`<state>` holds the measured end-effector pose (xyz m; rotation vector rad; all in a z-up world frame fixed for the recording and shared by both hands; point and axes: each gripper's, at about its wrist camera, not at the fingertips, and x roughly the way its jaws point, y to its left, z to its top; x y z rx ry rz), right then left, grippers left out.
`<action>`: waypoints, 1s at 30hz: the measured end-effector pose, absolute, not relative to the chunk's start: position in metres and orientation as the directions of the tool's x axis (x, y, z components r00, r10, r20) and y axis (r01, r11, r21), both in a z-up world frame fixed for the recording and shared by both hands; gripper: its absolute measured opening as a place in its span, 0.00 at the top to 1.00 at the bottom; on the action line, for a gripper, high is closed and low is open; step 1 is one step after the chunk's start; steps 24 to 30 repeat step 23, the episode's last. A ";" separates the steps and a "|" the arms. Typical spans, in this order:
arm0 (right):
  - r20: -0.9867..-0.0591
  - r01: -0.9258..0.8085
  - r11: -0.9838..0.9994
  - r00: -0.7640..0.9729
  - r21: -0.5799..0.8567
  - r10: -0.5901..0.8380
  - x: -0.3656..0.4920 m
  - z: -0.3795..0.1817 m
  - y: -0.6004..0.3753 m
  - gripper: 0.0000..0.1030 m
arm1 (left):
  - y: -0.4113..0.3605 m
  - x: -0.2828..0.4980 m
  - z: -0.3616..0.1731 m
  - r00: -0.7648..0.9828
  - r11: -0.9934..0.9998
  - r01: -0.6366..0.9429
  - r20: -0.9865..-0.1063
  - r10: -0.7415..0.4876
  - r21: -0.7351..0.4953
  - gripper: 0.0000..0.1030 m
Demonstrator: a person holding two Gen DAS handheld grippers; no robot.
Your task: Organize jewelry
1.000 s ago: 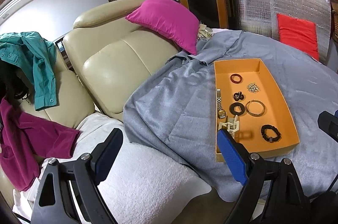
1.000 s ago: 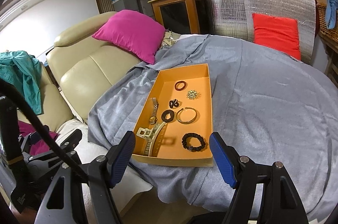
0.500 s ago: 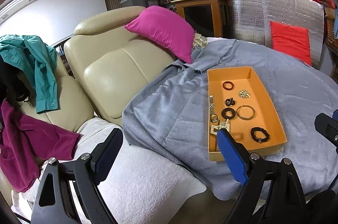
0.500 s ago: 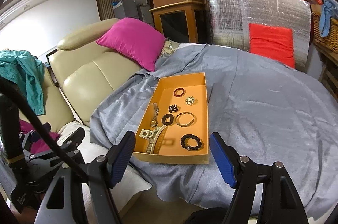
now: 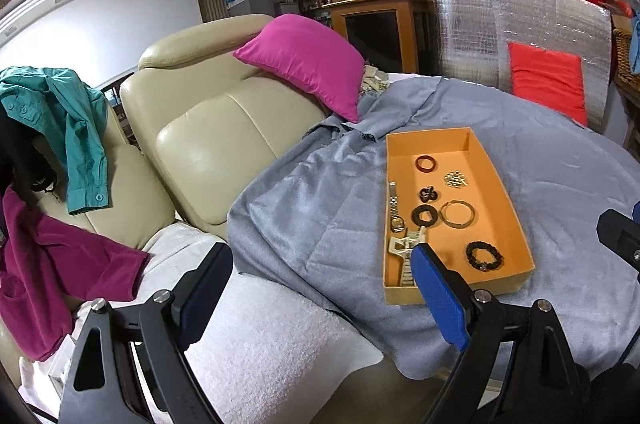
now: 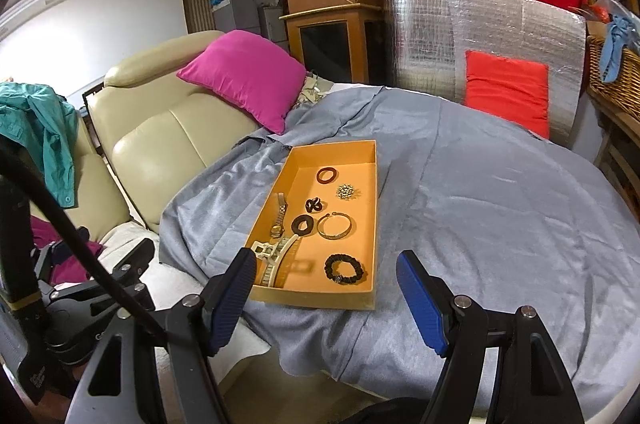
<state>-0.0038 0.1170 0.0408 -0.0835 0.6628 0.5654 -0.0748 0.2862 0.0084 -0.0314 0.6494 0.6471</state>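
Both grippers [image 5: 320,288] [image 6: 326,296] released, empty; pulled back from orange tray [image 6: 370,220]; jewelry untouched.

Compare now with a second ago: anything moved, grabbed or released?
Both views pulled back slightly from the orange tray, which now sits higher and smaller in frame. Nothing was grabbed or released: the left gripper and right gripper remain open and empty. The jewelry, including the hair claw and black scrunchie, lies unchanged.

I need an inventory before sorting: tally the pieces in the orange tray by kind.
In the orange tray:
Bangles: 2
Scrunchies: 3
Wristwatch: 1
Hair claw clip: 1
Brooch: 1
Total: 8
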 end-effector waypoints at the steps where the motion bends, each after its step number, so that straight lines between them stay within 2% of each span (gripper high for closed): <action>1: -0.606 -0.525 0.845 0.640 0.104 0.472 -0.001 0.040 0.119 0.26 | 0.287 -0.072 0.008 0.603 0.803 -0.570 -0.576 0.552 0.172 0.12; 18: -0.629 -0.585 0.795 0.558 0.163 0.540 0.058 0.016 0.156 0.26 | 0.314 -0.038 -0.003 0.505 0.739 -0.629 -0.597 0.623 0.240 0.12; 23: -0.605 -0.560 0.804 0.574 0.201 0.552 0.077 0.014 0.130 0.26 | 0.287 -0.009 -0.003 0.556 0.799 -0.547 -0.606 0.569 0.249 0.12; 30: -0.605 -0.560 0.804 0.574 0.201 0.552 0.077 0.014 0.130 0.26 | 0.287 -0.009 -0.003 0.556 0.799 -0.547 -0.606 0.569 0.249 0.12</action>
